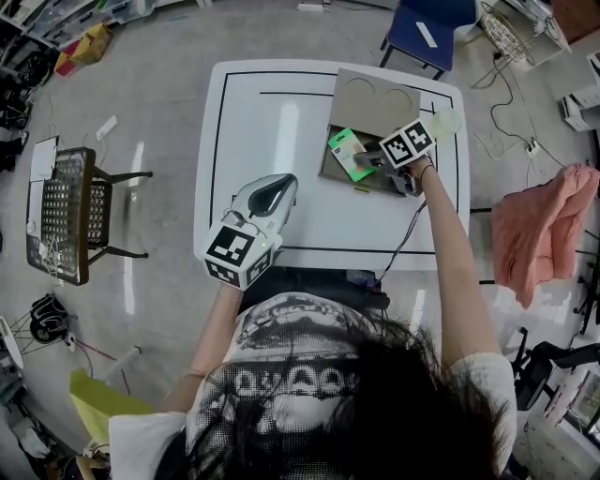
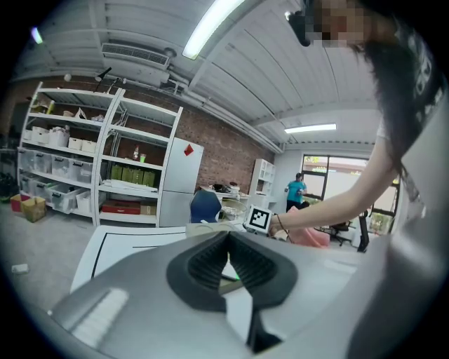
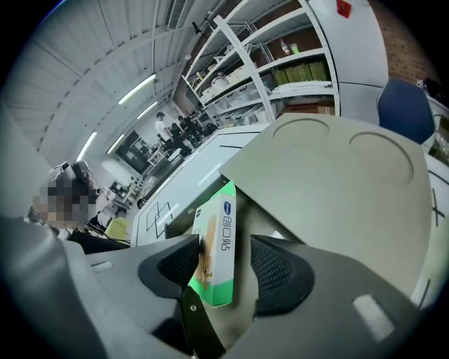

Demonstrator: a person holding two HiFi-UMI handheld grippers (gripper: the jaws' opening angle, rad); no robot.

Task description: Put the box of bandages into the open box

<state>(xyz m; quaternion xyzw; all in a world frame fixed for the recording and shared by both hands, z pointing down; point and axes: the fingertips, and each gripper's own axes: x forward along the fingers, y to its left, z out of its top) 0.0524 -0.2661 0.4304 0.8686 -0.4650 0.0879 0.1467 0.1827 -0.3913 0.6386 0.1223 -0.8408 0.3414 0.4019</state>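
The green and white box of bandages [image 1: 347, 150] stands on edge inside the open cardboard box [image 1: 330, 174] at the back right of the white table [image 1: 272, 122]. The box's flap [image 1: 375, 101] is folded back. My right gripper [image 1: 371, 161] reaches into the box from the right. In the right gripper view the bandage box [image 3: 217, 245] sits between the wide-apart jaws of the right gripper [image 3: 228, 254]; it leans against the left pad and a gap shows on the other side. My left gripper [image 1: 279, 186] hovers over the table's front, jaws together and empty, as the left gripper view [image 2: 228, 238] shows.
A mesh-topped chair [image 1: 70, 211] stands left of the table, and a blue chair [image 1: 422, 28] behind it. A pink cloth [image 1: 544, 230] hangs at the right. A black cable [image 1: 403, 239] runs off the table's front right edge. Shelving and clutter line the room's edges.
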